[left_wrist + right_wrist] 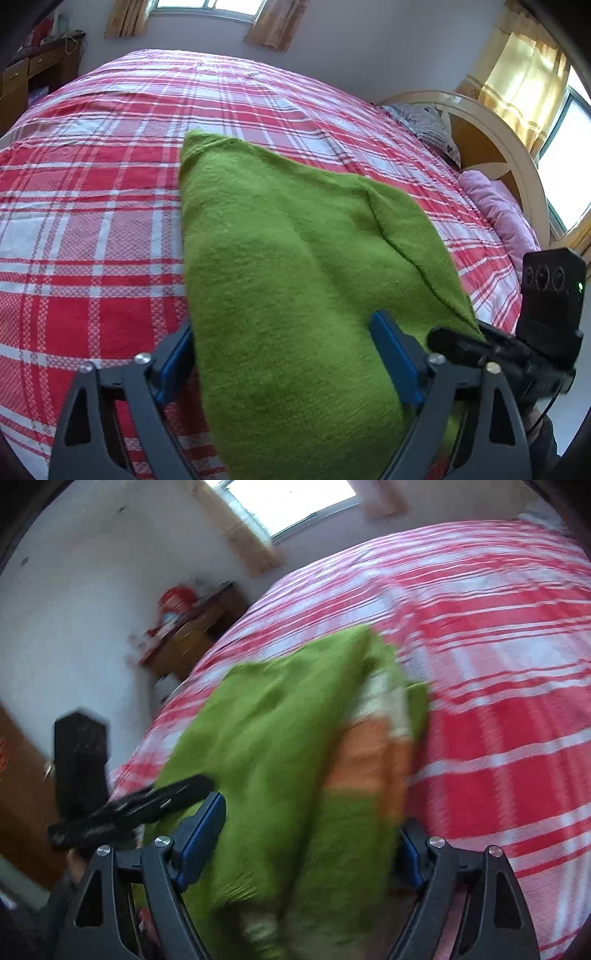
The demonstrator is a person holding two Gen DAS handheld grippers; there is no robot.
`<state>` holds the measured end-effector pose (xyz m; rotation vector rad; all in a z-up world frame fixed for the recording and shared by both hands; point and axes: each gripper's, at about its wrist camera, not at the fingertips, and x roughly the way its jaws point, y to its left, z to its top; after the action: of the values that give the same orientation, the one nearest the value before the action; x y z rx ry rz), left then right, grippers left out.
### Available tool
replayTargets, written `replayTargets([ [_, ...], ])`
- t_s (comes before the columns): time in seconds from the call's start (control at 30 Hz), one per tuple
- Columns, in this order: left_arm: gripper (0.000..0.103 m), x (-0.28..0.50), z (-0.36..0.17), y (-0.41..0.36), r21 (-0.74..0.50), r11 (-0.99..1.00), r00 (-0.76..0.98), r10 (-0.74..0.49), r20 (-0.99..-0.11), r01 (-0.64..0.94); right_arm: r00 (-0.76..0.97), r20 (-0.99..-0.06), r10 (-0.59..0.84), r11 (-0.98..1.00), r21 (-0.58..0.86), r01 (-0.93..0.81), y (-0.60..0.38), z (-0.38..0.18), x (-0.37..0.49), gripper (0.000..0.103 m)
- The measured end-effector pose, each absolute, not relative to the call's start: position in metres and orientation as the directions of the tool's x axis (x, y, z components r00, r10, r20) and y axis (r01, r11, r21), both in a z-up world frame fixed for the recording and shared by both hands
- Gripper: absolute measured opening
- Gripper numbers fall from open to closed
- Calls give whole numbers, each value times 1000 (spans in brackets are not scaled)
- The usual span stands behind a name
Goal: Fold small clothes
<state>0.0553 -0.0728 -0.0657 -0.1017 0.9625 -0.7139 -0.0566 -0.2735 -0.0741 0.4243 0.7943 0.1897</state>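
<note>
A small green knit garment (288,266) with orange and white stripes (373,753) is held up over the red plaid bed (92,206). In the left wrist view it drapes between the blue pads (395,358) of my left gripper (288,362), whose jaws stand wide apart around the cloth. In the blurred right wrist view the garment (280,760) lies between the fingers (203,834) of my right gripper (306,845), also spread wide. The right gripper shows in the left wrist view (509,350), and the left gripper in the right wrist view (140,805). Whether either pinches the cloth is hidden.
The plaid bed (498,701) fills both views. A headboard (517,155) with a striped pillow (428,125) and a pink pillow (498,214) stands at the right. A wooden desk (33,74) stands by the far wall, also in the right wrist view (192,635).
</note>
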Motion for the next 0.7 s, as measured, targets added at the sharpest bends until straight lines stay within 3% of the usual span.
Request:
replayTargets([
  [0.2,76,56,-64,-75,-363,805,383,-556,-738,469,697,-673,248,921,386,45,-263,-74,-39,80],
  [0.33,69,53,-62,-76,-355,811,393,-548,-738,464,693,-689,215,937,346,53,-256,-70,-42,66],
  [0.53,49,45,-51,-73,-347,828,399,-526,-751,440,700,-689,188,941,332,74,-250,-57,-56,47],
  [0.7,55,34,-49,-77,-304,843,398,-490,-776,444,698,-695,175,948,309,70,-244,-53,-70,45],
])
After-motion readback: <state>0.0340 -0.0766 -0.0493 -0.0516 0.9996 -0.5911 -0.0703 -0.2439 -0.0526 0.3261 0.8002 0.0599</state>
